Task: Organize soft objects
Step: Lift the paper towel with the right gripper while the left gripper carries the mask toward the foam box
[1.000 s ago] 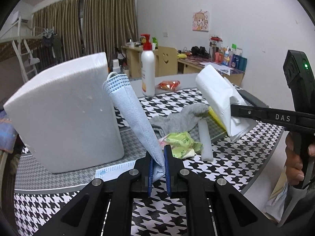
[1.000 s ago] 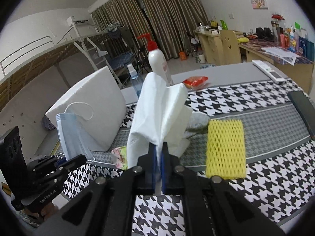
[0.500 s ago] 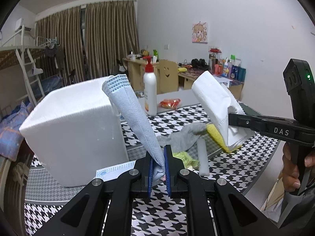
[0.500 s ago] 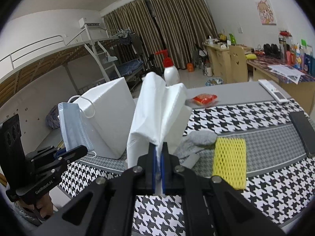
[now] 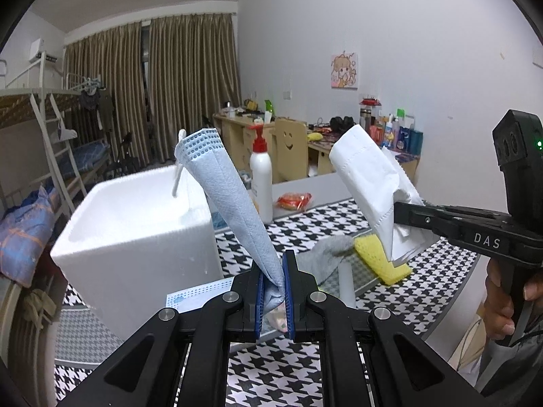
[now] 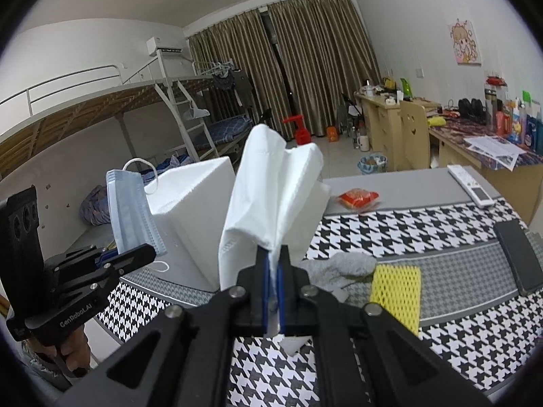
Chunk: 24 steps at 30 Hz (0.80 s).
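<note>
At the left edge of the table, which wears a black-and-white houndstooth cloth, stands a white foam box, with a flat packet lying just beside its near corner. The left gripper is clenched on the lower corner of a blue mask, which rises out of the jaws tilted up and to the left, above the cloth, its white ear loop hanging in front of the box. Behind the mask, toward the far edge, a white pump bottle with a red top stands upright on the bare grey part of the table, and a red snack bag lies near it. In the middle of the cloth lie a grey sock, a white tube and a yellow mesh sleeve, close together; whether they touch cannot be told. The right gripper is clenched on a folded white tissue, held up clear of the cloth and fanning upward. Toward the right edge lie a dark phone and, on the bare grey strip beyond it, a white remote. A hand grips the right gripper's handle.
</note>
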### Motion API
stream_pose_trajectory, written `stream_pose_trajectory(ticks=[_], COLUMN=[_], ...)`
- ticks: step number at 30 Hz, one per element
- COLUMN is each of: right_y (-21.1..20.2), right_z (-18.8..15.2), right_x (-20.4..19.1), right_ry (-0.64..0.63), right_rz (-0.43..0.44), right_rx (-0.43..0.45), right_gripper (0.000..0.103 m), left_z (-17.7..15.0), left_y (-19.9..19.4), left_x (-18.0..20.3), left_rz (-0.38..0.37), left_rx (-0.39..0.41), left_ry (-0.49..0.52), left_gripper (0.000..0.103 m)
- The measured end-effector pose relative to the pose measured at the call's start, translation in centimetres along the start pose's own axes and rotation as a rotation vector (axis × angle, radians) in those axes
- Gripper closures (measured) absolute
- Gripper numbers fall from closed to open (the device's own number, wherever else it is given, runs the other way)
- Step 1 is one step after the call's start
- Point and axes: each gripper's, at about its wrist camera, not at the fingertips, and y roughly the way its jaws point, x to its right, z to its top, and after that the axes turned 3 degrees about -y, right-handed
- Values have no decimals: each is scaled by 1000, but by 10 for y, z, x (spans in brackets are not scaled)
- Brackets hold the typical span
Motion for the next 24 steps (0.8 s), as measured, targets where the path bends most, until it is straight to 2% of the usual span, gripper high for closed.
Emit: stream_pose_trajectory(ticks=[13, 24], right_y=[-5, 4], right_z=[19, 28], right_x=[-6, -9], right_ry=[-36, -55], right_rz=[-13, -2], right_rx=[52, 57], right_gripper=[96, 96], left_z=[21, 31], left_y=[-11, -13], left_x=[-5, -13], left_rz=[30, 70], left_rx=[72, 109], left_ry=[3, -5], left_gripper=[92, 92])
